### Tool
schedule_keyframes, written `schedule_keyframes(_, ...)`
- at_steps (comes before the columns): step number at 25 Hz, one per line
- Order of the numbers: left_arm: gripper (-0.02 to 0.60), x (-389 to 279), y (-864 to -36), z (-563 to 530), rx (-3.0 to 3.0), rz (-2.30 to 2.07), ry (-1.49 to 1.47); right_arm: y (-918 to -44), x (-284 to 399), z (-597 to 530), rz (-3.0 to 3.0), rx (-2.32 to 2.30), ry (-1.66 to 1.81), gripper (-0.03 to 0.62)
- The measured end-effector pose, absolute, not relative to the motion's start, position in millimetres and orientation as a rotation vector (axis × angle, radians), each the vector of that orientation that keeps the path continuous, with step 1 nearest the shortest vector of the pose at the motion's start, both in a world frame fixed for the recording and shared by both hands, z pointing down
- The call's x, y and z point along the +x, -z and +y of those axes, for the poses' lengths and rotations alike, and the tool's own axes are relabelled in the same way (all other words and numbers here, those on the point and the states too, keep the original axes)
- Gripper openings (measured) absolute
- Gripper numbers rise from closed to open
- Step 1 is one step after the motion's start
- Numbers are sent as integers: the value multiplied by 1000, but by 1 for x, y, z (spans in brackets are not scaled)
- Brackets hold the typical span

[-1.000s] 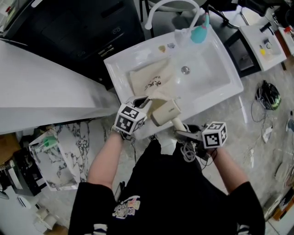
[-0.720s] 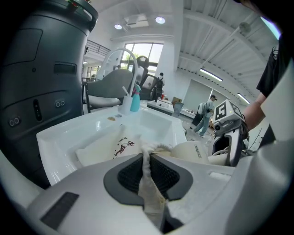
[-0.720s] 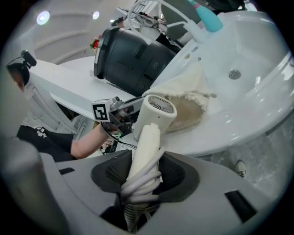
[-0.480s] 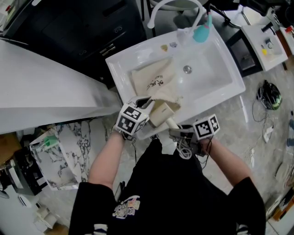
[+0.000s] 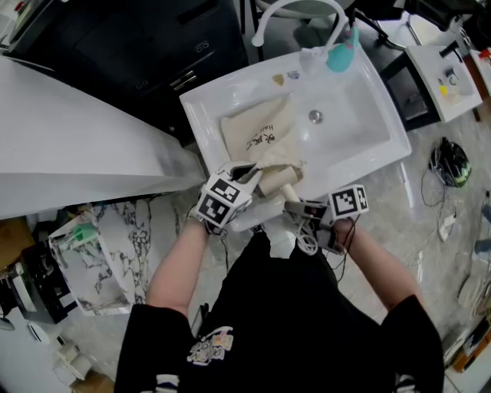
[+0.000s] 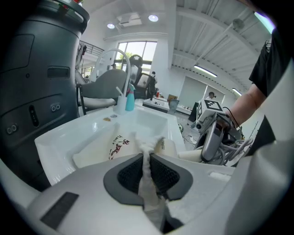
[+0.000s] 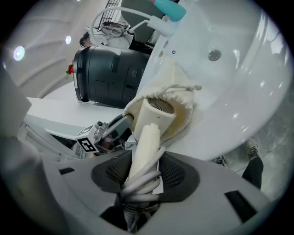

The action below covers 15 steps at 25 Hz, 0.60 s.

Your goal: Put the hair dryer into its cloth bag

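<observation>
The beige cloth bag with dark print lies in the white sink. My left gripper is shut on the bag's rim and holds the mouth up at the sink's near edge. My right gripper is shut on the cream hair dryer's handle together with its coiled cord. The dryer's head sits inside the bag's mouth, rear grille towards me. In the head view the dryer shows half covered by cloth. The left gripper view shows the dryer beside the right gripper.
A white arched faucet and a teal bottle stand at the sink's far rim, and the drain is mid-basin. A dark cabinet is behind, a white counter at left. A coil of cable lies on the marbled floor.
My right gripper has moved left and a little down and has rolled, pushing the dryer's head into the bag's mouth. The left gripper has stayed in place on the rim.
</observation>
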<state>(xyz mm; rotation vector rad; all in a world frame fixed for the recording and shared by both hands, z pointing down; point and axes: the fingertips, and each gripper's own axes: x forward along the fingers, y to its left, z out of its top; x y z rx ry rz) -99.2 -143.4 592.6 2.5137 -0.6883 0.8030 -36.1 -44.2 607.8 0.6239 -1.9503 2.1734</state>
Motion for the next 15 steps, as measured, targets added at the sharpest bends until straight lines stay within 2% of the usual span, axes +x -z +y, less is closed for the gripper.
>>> schedule_keyframes(15,37,-95,-585,-144,2514,-694,-774,-633,-55,-105,-2055,747,-1888,181)
